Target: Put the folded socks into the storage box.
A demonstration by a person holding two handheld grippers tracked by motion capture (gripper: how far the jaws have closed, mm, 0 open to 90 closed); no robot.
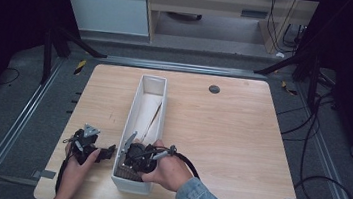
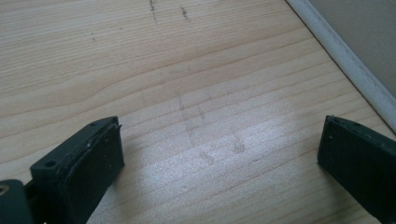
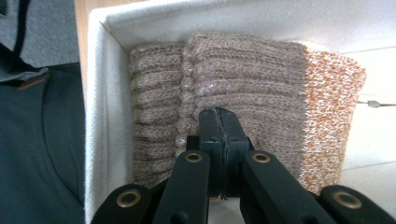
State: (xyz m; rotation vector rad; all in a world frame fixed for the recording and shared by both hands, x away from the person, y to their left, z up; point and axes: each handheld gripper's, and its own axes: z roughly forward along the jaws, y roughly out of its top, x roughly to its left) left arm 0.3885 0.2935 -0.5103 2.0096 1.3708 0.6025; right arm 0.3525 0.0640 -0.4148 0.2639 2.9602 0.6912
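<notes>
Landmark: we place everything by the long white box (image 1: 142, 126) that lies lengthwise down the middle of the wooden table (image 1: 229, 146).

Left of the box: our left gripper (image 1: 106, 153) rests low over bare wood just beside the box's near left wall. In the left gripper view its two black pads (image 2: 95, 170) stand wide apart with nothing between them, and the pale box wall crosses the upper right corner.

In the box, near end: a folded knitted piece (image 3: 238, 84), brown ribbed wool with an orange-flecked band, lies against the near end wall and fills the width there.

Over the box's near end: our right gripper (image 3: 219, 140) sits on top of the knit. Its jaws meet with no gap we can see; whether any wool is pinched between them we cannot tell.

Handling, as we judge it: the knit looks light, soft and floppy, not slippery and not fragile. It would sag and unfold if lifted by one corner, so we would take it at the thick folded ribbed edge, through all layers.

Edges and room: the box walls are close on three sides of the knit, so the free way is upward or toward the far end, where the floor is mostly bare apart from a thin stick (image 1: 151, 122). Right of the box, the table is wide open.
</notes>
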